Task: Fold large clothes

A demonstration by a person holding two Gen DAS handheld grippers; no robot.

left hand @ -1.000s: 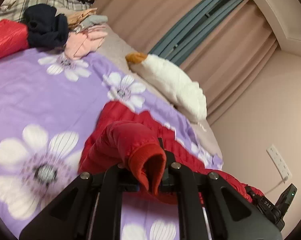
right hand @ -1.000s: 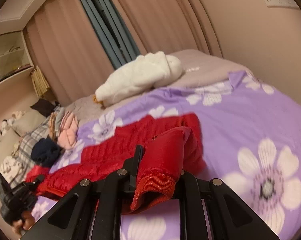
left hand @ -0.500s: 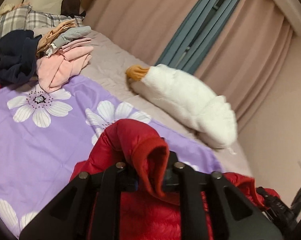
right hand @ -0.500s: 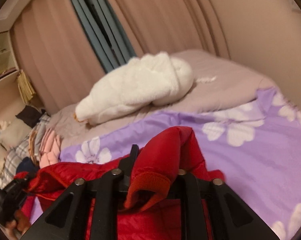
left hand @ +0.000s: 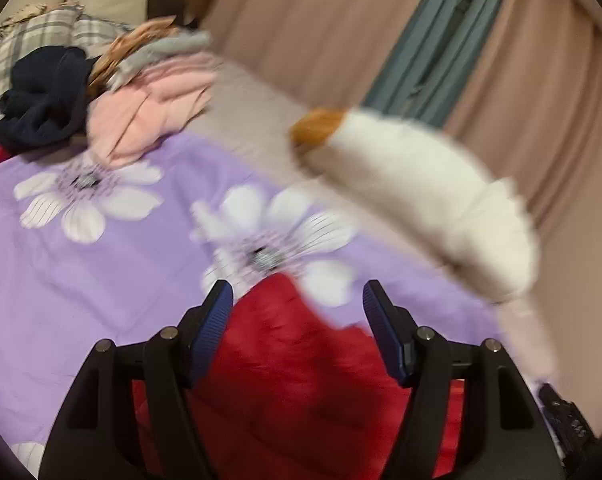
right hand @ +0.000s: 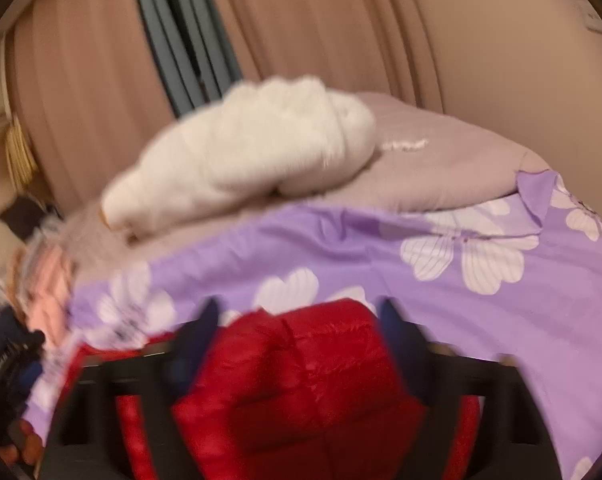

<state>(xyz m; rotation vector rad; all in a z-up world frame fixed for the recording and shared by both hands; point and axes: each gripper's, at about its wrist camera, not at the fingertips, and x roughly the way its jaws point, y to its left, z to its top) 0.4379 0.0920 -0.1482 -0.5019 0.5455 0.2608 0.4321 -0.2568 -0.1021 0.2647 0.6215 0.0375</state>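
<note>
The left hand-held gripper [left hand: 297, 300] hangs with jaws opening over a puffy red quilted jacket [left hand: 301, 380], which lies between its blue pads [left hand: 211, 330], untouched, on the purple flowered bedspread [left hand: 101, 280].

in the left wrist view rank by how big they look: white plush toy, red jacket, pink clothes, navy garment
1. red jacket, nearest the camera, so inflated
2. white plush toy
3. pink clothes
4. navy garment

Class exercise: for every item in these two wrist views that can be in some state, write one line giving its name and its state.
left gripper: jaws opening, clear of the fabric below.
right gripper: jaws opening, red fabric between them; contact unclear through blur.
red puffer jacket: lying on the bedspread, released.
purple floral bedspread: spread flat.
white plush toy: lying on its side.
pile of clothes: heaped, unfolded.
curtains: mostly drawn.
</note>
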